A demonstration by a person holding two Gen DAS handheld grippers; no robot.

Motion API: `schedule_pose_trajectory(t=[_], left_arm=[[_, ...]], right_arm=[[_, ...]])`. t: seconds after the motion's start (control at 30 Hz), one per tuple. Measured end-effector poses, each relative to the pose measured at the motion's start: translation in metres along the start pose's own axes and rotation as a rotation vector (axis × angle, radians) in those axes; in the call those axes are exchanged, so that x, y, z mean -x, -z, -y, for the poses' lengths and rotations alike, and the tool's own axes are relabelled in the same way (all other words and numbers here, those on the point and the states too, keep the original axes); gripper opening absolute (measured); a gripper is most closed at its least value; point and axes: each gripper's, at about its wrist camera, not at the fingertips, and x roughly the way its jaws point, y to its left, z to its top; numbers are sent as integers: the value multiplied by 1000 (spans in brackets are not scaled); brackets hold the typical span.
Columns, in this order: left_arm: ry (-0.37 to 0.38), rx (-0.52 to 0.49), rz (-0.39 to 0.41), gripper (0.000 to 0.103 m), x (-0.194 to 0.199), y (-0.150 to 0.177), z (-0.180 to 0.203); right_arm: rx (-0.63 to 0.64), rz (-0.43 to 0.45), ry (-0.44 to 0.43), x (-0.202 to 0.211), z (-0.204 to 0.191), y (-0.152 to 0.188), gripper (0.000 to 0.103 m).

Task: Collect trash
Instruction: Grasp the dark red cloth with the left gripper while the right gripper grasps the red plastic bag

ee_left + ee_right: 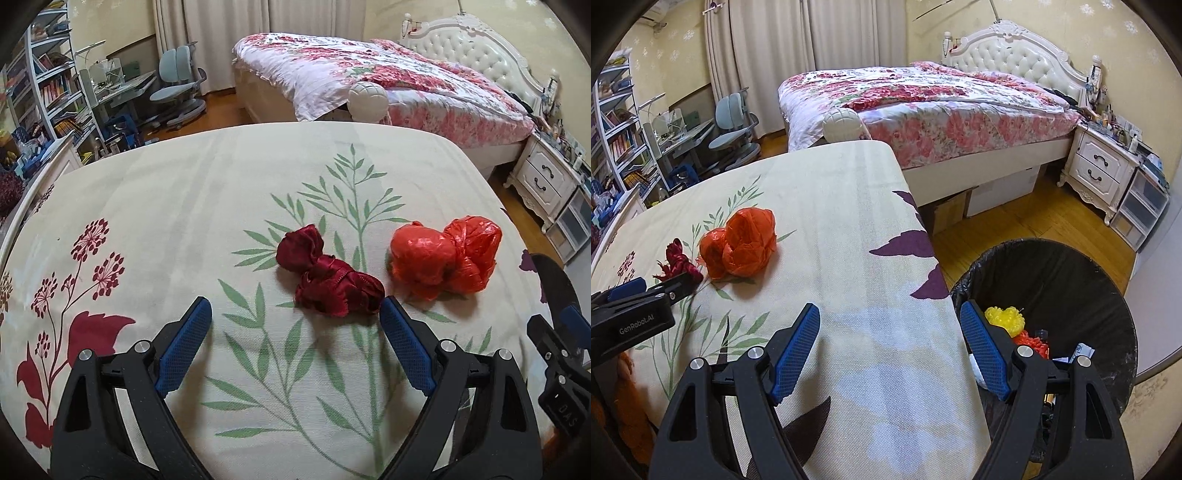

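The left gripper (295, 314) is hovering low over a table covered in a cream cloth (184, 206) printed with green leaves and dark red flowers, its blue-padded jaws standing wide apart with nothing between them; the tip of one blue pad is sitting just beside a crumpled dark red wad (328, 280), which is lying on the cloth ahead of the jaws; whether pad and wad are touching I cannot tell. Just beside that wad, toward the right gripper's side, a scrunched orange-red plastic bag (443, 254) is resting on the cloth, the two close together but apart. The right gripper (888, 325) is hanging over the table's edge, its jaws also spread open and gripping nothing; one finger is lying over the cloth and the other over a black-lined trash bin (1071, 273) standing on the wooden floor just beside the table. Inside the bin a yellow crumpled piece (1004, 317) and some orange scraps (1034, 341) are showing. A bed with a floral quilt (923, 107) is standing behind the table.
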Motion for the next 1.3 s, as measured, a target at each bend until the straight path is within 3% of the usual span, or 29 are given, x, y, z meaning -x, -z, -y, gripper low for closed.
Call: schedule_pose_trajectory(t=[0.2, 0.43, 0.63, 0.67, 0.7, 0.9, 1.0, 1.3], left_arm=[[1, 40, -15, 90, 3, 6, -22], [11, 9, 27, 90, 6, -1, -12], [14, 35, 11, 90, -9, -18, -15], [19, 38, 7, 84, -10, -18, -15], [31, 38, -1, 71, -11, -18, -17], [36, -4, 14, 37, -8, -11, -18], [50, 1, 17, 29, -6, -8, -24], [43, 15, 21, 24, -2, -2, -40]], right_arm=[[8, 5, 1, 2, -4, 0, 76], [24, 3, -4, 1, -13, -1, 76], [37, 9, -10, 2, -21, -4, 76], [39, 10, -12, 2, -22, -4, 76], [40, 10, -13, 1, -23, -5, 76], [56, 7, -26, -2, -32, -8, 76], [62, 9, -41, -2, -38, -11, 76], [108, 15, -101, -4, -71, -17, 76]])
